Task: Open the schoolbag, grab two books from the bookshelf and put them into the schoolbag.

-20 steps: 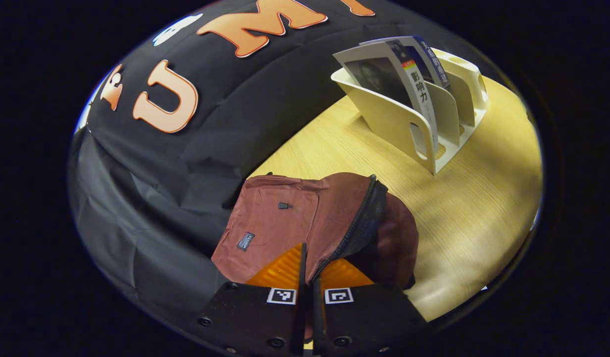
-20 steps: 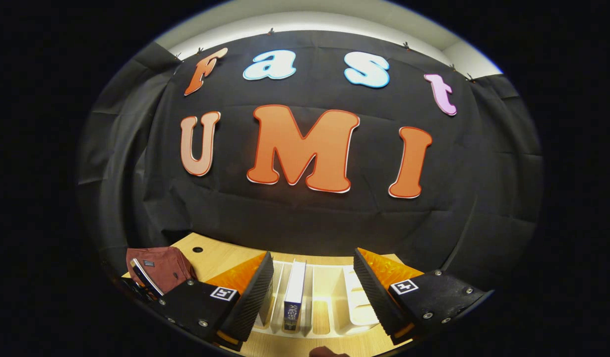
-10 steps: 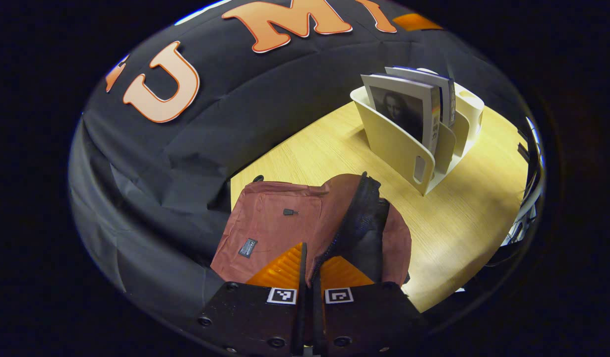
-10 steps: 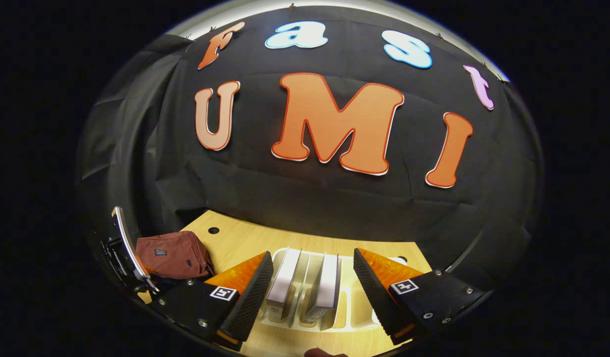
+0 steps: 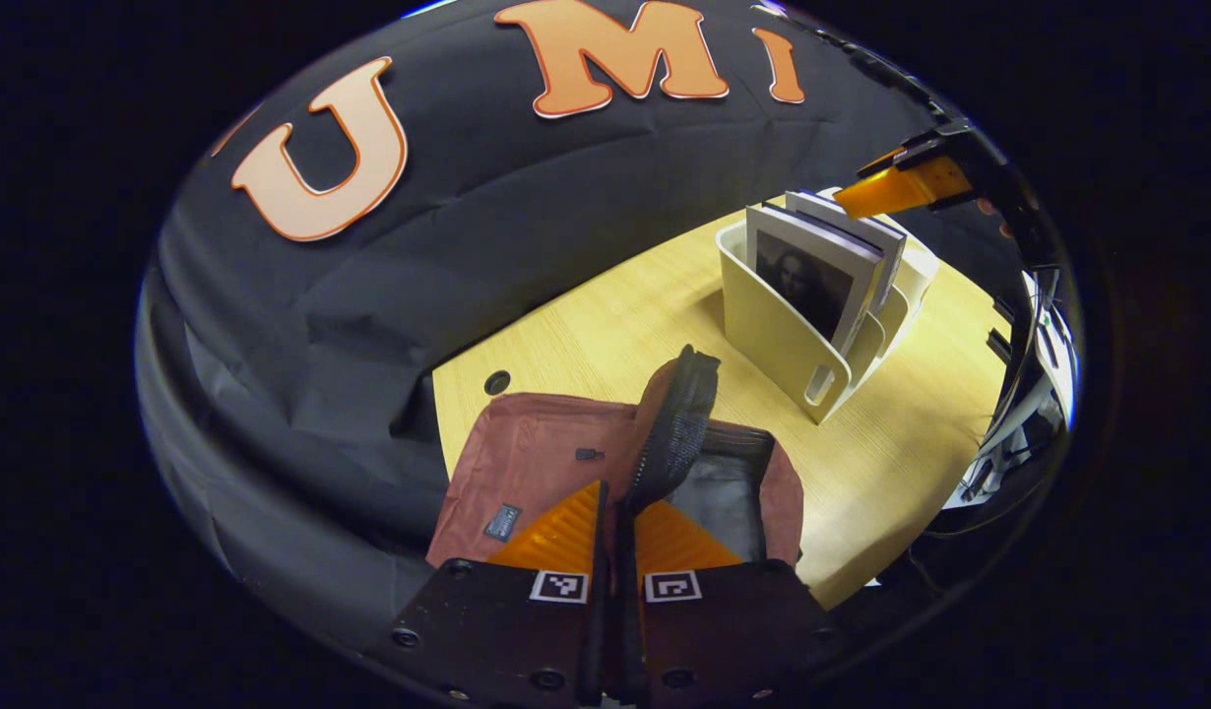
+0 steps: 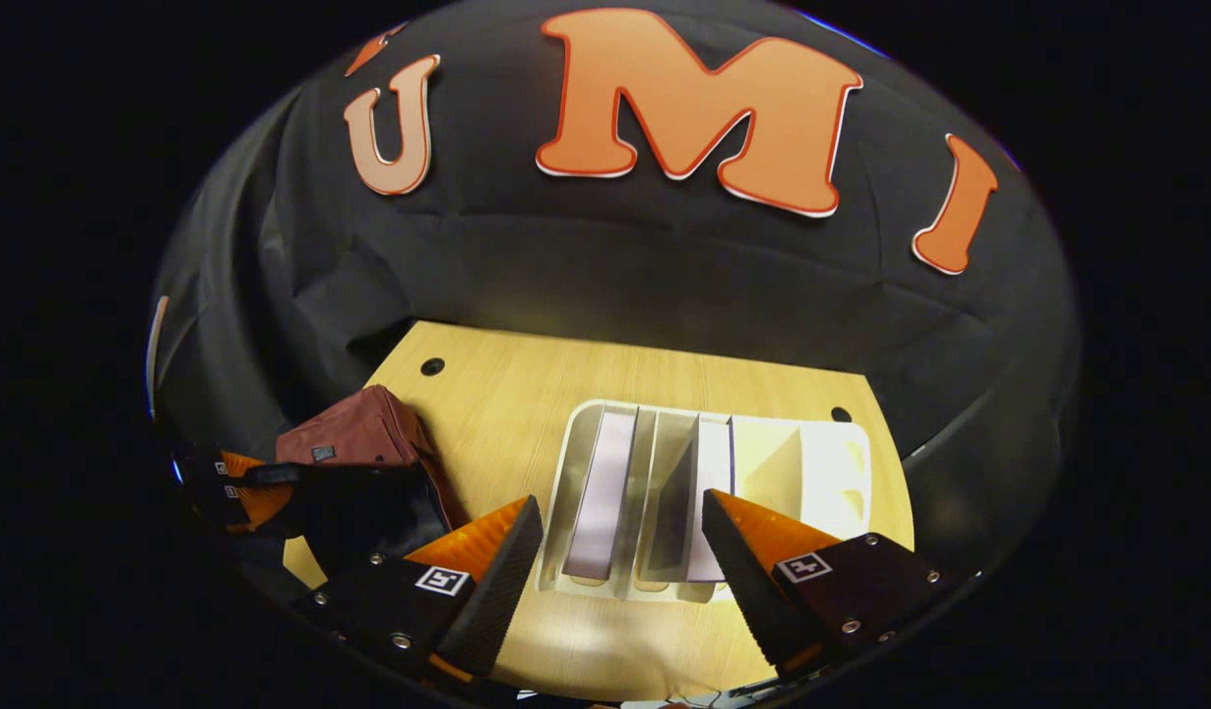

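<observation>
Maroon schoolbag (image 5: 537,463) sits just ahead of your left gripper (image 5: 617,512), whose fingers are pinched shut on the flap (image 5: 676,418); hold that mouth wide. Your right gripper (image 6: 620,537) hangs open above the bookshelf (image 6: 822,463), straddling two books (image 6: 605,483). Come straight down on one book so the dividers between them don't catch. The table (image 6: 527,394) is otherwise uncluttered.

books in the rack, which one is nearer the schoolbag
The book in the slot at the rack's bag-side end; the other book stands further from the schoolbag.
</observation>
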### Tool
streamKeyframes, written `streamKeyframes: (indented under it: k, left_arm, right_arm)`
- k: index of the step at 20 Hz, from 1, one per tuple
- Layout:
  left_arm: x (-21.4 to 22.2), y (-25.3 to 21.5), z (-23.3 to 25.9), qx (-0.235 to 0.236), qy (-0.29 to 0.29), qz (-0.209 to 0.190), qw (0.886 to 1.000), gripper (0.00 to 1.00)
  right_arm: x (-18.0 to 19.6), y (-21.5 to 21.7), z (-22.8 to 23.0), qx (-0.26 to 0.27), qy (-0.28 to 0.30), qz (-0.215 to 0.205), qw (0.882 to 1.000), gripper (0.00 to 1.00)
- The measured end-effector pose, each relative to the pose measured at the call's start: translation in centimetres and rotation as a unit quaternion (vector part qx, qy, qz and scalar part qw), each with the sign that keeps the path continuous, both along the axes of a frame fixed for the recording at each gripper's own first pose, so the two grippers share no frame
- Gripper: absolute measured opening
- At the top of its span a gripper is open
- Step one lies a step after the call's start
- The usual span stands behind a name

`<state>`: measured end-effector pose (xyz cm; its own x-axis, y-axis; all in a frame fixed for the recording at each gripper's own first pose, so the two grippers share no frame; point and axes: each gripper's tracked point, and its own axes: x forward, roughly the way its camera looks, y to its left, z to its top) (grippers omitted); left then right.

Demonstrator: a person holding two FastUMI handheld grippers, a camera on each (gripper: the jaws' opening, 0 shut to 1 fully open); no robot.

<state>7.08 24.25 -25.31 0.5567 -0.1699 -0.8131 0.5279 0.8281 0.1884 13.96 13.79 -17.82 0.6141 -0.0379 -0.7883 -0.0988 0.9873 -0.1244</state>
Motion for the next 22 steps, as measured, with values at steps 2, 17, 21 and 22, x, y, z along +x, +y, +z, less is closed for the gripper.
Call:
streamKeyframes:
  k: [2, 17, 21, 22]
  left_arm:
    - [0.4, 0.1, 0.6, 0.003, -0.006, -0.018, 1.000, 0.07]
    - [2.2, 1.5, 1.0, -0.017, 0.000, -0.037, 0.999, 0.07]
    - [2.4, 1.8, 0.5, -0.022, 0.004, -0.033, 0.999, 0.07]
    - [2.5, 1.8, 0.4, -0.023, 0.004, -0.032, 0.999, 0.07]
  right_arm:
    - [0.4, 0.5, -0.9, -0.005, 0.036, 0.004, 0.999, 0.97]
    - [4.3, 0.3, -8.3, -0.036, 0.247, -0.049, 0.967, 0.82]
    - [4.0, 0.7, -9.8, -0.029, 0.277, -0.066, 0.958, 0.59]
    - [3.6, 0.7, -10.5, -0.034, 0.286, -0.065, 0.955, 0.56]
